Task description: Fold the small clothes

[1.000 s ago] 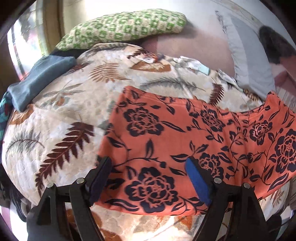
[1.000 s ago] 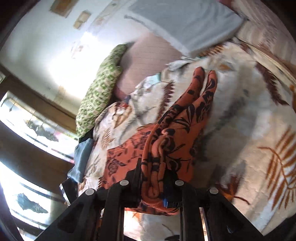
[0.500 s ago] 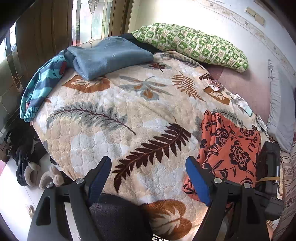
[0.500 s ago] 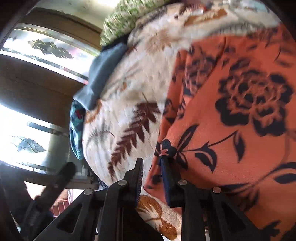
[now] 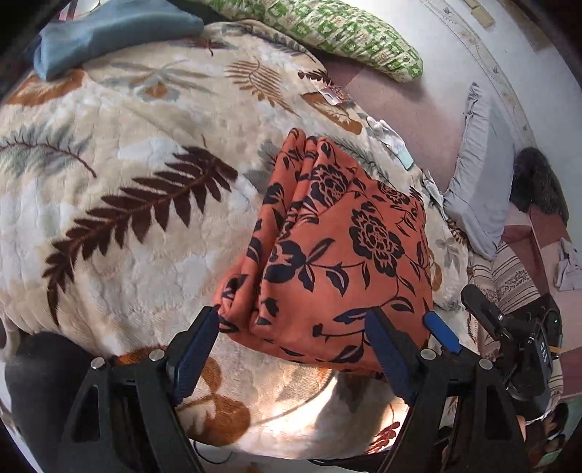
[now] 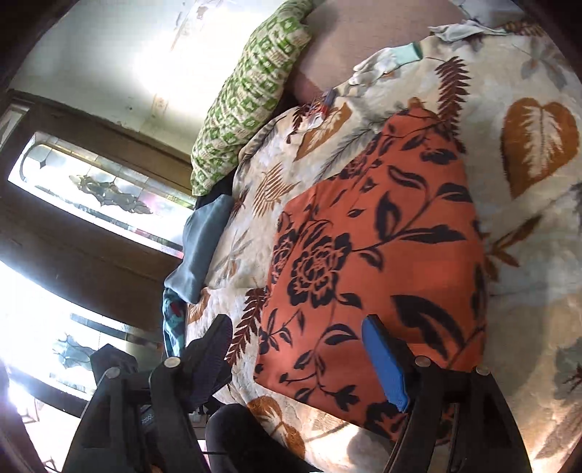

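Observation:
An orange garment with black flowers (image 5: 338,247) lies folded in a thick stack on the leaf-print blanket (image 5: 120,233), near the bed's front edge. My left gripper (image 5: 291,342) is open over the garment's near edge, its blue pads apart and touching nothing. In the right wrist view the same garment (image 6: 378,254) lies flat. There my right gripper (image 6: 298,360) has its jaws opening, with the garment's near corner lying between the fingers and no pad pressing on it. The right gripper (image 5: 447,305) also shows at the garment's right corner in the left wrist view.
A green checked pillow (image 5: 327,32) lies at the bed's head, beside a grey pillow (image 5: 480,189). A folded blue-grey garment (image 5: 109,32) and a teal patterned one (image 6: 172,320) sit at the far side by the window. Small cloth pieces (image 5: 393,142) lie beyond the orange garment.
The right gripper carried a held part of the orange garment over, laid it down and opened its jaws. The garment went from spread wide to a compact fold. The left gripper stayed open.

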Tool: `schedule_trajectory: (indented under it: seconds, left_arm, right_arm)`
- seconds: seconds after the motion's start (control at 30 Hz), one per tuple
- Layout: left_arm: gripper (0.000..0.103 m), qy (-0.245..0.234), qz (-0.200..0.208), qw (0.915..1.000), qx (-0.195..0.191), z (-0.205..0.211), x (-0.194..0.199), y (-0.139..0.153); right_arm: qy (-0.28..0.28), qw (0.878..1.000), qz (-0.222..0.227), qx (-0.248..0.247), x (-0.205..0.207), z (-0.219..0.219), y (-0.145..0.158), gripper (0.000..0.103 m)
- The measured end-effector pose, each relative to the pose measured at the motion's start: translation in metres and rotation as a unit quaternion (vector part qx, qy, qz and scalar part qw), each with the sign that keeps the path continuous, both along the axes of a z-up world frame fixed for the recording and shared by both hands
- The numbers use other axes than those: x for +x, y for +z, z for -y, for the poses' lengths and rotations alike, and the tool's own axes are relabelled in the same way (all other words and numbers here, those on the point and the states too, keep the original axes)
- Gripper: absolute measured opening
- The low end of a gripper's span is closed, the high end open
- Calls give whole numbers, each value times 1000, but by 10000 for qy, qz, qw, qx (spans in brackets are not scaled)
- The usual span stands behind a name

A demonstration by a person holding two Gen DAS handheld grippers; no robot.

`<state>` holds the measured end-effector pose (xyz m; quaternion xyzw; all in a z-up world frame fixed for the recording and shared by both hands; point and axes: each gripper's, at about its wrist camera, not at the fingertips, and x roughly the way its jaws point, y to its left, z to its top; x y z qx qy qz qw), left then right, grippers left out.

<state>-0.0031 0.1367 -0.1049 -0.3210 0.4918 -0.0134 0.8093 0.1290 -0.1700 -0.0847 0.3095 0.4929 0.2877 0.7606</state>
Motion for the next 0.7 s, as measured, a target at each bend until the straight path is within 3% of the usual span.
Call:
schedule_trajectory:
  seconds: [0.07,0.13,0.27,0.4,0.43,0.47,0.53,0.63,0.67,0.7]
  left_arm:
    - [81,40,-61,10000,45,4,0,-2]
    - [71,-1,-14,10000,51,9,0,2]
    - [69,-88,225,9992,323,18,0,13]
    - [69,-66,-106,9992,380,18,9,-15]
    - [65,-89,-180,9992,338,18,10,-23]
    - [55,-103,-213,9992,324,18,11,-28]
    - [53,-125,-137,9991,392,20,10,-27]
    - [32,-174,42,9988,463,20,10,-19]
    - [16,-177,80,9987,477,19,10,-17]
    - [13,-183,84,9987,476,18,10,-15]
  right_arm:
    - [-65,9999,-48,133,-2,12,-6,77]
    - [-71,9998,-59,197,-4,18,-10,77]
    - [-4,9994,-55,329,-6,20,-15,77]
    - [21,9991,-63,428,-7,22,-19,77]
    - [26,9990,-74,444,-7,23,-20,77]
    - [29,9989,-90,467,-7,23,-22,77]
    - [51,9987,-151,479,-5,23,-27,77]
    - [79,9984,-215,508,-3,26,-35,77]
    - [79,9984,-229,510,-3,26,-38,77]
    - [80,9983,-246,513,-2,27,-40,77]
